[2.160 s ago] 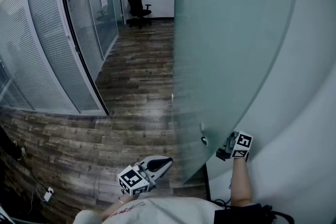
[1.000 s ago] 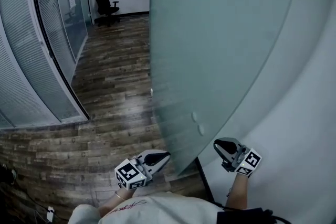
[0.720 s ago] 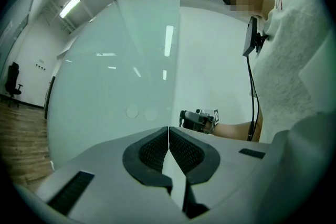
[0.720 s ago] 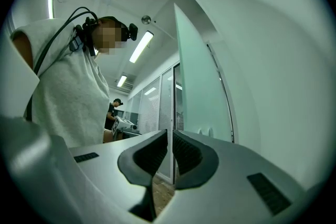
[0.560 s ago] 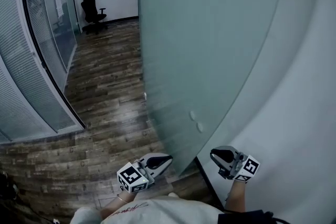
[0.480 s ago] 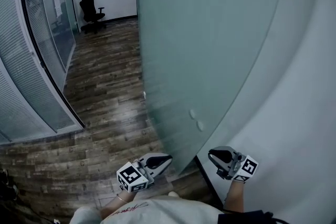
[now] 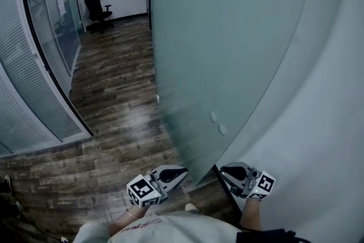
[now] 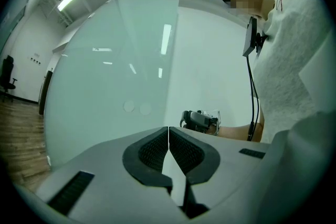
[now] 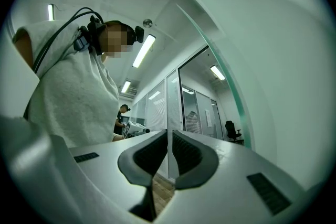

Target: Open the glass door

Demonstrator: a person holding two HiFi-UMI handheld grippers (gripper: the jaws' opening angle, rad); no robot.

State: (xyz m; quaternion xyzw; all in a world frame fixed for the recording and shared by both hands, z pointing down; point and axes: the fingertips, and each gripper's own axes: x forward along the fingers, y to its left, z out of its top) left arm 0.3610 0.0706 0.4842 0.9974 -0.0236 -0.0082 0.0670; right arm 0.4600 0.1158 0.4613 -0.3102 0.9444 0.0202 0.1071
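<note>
Jaws pressed together on left gripper (image 8: 168,129), pads meeting tip to tip, pinching nothing; on right gripper (image 9: 169,132) all but together, only a thin slit showing, likewise empty. Far left, glass partition (image 7: 34,65) with blinds beside wooden floor (image 7: 119,94), black office chair (image 7: 94,7) at the far end. Left gripper low over the floor, near the bottom corner of glass door (image 7: 227,37). Frosted door ajar, angled away from white wall (image 7: 318,134), two round fittings (image 7: 213,117) near its lower edge. Right gripper just past that edge, between door and wall, apart from both
</note>
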